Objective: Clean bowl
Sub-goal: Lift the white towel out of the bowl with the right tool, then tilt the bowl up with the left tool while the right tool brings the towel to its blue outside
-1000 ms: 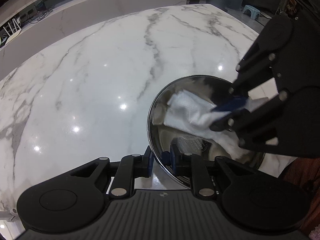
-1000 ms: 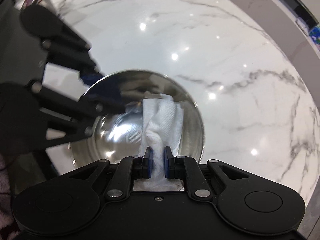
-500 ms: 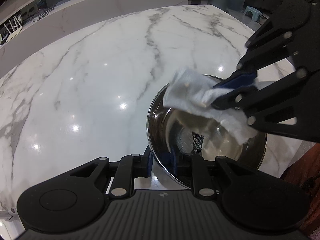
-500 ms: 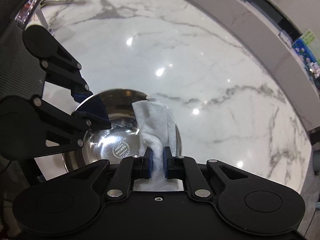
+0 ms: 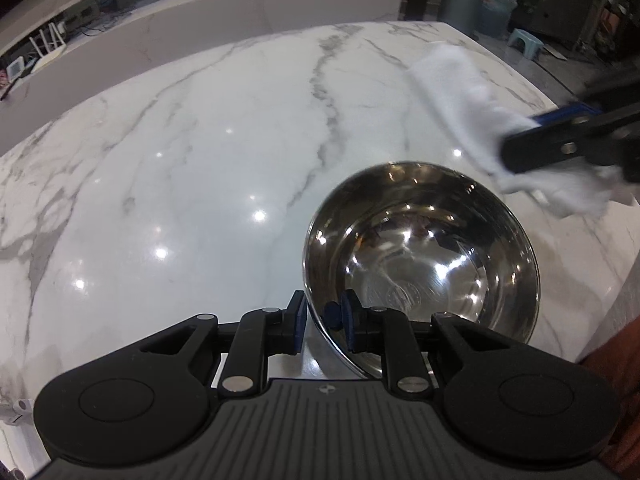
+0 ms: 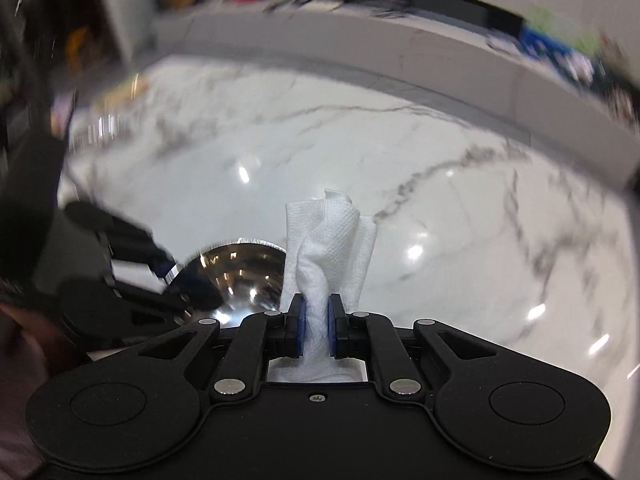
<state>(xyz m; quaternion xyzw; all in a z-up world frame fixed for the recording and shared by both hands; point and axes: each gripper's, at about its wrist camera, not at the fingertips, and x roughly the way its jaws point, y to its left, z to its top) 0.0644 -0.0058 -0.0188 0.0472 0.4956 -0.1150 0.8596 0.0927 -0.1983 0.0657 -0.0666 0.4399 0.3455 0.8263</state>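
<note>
A shiny steel bowl (image 5: 424, 248) rests tilted on the white marble table (image 5: 200, 168), its inside bare and mirror-bright. My left gripper (image 5: 323, 316) is shut on the bowl's near rim, one pad outside and one inside. A crumpled white paper towel (image 5: 472, 104) hangs above and to the right of the bowl, clear of it. My right gripper (image 6: 316, 320) is shut on that paper towel (image 6: 328, 248), which sticks up between the pads. In the right wrist view the bowl (image 6: 236, 276) shows low at the left, with the left gripper (image 6: 170, 274) on its rim.
The table's right edge (image 5: 624, 264) runs close beside the bowl. A long grey counter (image 5: 240, 20) lies beyond the table. A bin, a water bottle and a small stool (image 5: 528, 40) stand on the floor at the far right. The right wrist view is motion-blurred.
The right gripper has lifted the paper towel out of the bowl and carried it up and to the right, rolling as it went. The bowl now shows bare. The left gripper stayed on the rim.
</note>
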